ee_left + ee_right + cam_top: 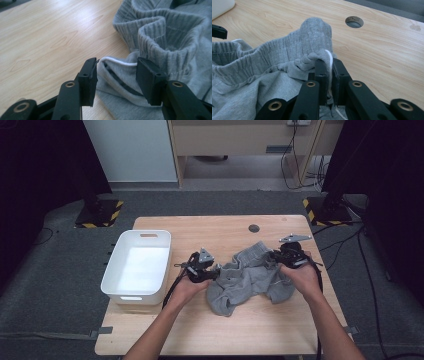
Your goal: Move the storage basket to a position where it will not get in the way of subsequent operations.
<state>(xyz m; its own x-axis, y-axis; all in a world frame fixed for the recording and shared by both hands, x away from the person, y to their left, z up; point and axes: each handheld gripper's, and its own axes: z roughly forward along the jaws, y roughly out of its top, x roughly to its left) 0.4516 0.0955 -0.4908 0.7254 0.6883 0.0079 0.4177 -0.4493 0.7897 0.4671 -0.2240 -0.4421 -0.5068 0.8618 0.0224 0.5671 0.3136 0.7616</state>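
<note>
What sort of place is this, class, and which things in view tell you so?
Probably a lab or workshop set up for recording: a lone wooden table on grey carpet, black stands on hazard-striped bases, and loose cables beside bare wooden furniture.

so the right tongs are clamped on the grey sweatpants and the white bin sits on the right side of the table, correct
Not quite. The right tongs are indeed clamped on the grey sweatpants, but the white bin sits on the left side of the table, not the right. The high view shows it.
</note>
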